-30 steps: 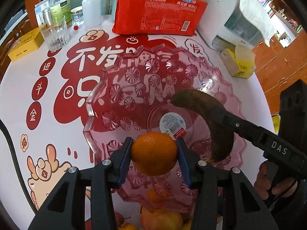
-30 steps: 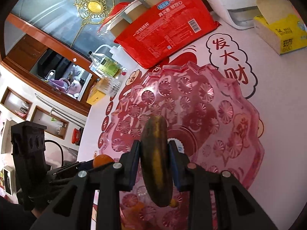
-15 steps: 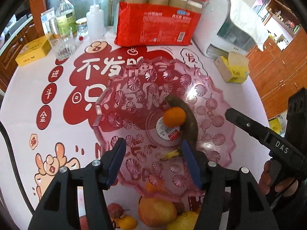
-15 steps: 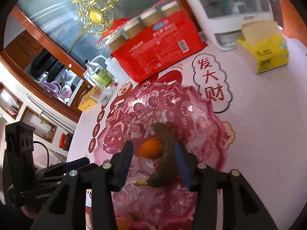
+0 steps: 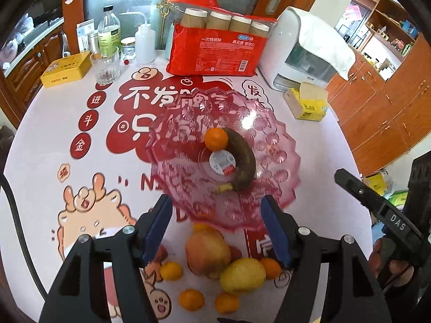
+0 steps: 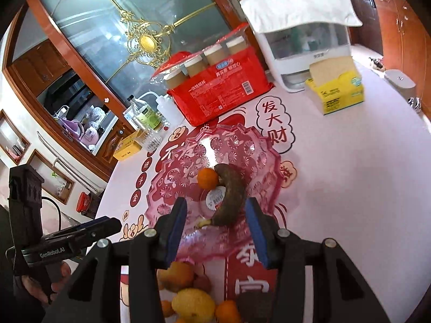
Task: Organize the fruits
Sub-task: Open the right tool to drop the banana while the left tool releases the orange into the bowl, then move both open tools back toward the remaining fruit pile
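Kitchen-side round table [image 5: 336, 188] with a red-and-white printed cover carries the pink glass fruit dish [image 5: 277, 145], where 1 small orange [image 5: 215, 138] sits touching the dark overripe banana [image 5: 243, 158] near the dish's middle, probably because the low centre keeps them from rolling out. Left gripper [image 5: 216, 228] has just been opening and right gripper [image 6: 215, 226] too; both stand apart with nothing between the jaws, above the dish's near rim. Loose fruit pile [image 5: 215, 263] (apple, lemon, several little oranges) waits just beside that rim, likely next to load.
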Demonstrator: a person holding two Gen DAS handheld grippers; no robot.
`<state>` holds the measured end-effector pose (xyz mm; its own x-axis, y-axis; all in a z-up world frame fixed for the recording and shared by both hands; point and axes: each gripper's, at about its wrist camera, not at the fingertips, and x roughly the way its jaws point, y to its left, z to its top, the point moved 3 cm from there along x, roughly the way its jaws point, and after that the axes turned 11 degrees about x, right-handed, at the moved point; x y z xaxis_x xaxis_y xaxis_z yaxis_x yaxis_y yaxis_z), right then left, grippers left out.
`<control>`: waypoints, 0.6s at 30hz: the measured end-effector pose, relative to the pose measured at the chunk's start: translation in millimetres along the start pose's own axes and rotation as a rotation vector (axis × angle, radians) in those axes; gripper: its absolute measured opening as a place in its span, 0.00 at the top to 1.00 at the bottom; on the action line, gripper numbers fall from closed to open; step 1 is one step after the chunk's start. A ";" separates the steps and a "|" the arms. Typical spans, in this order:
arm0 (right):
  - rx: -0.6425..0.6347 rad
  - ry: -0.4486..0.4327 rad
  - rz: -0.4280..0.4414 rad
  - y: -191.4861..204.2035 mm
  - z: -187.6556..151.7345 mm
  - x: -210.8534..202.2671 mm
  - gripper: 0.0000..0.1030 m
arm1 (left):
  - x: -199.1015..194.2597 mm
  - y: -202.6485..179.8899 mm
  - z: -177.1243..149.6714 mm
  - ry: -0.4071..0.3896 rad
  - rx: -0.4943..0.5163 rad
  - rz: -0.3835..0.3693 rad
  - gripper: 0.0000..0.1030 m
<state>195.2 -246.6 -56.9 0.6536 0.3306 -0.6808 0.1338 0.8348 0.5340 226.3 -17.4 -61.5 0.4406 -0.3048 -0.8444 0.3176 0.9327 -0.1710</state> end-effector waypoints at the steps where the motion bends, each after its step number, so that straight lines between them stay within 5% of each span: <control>1: -0.006 -0.008 0.000 0.6 -3.8 -6.8 0.55 | -3.3 -1.0 -4.6 -0.001 0.001 0.002 0.35; 18: -0.106 -0.010 -0.135 -11.1 -84.5 -54.8 0.51 | -42.3 -15.0 -87.7 0.037 0.003 0.005 0.27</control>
<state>95.0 -236.8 -67.9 0.6424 0.2082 -0.7375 0.1420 0.9134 0.3816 129.3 -1.6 -67.8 0.4111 -0.2927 -0.8633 0.3179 0.9336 -0.1652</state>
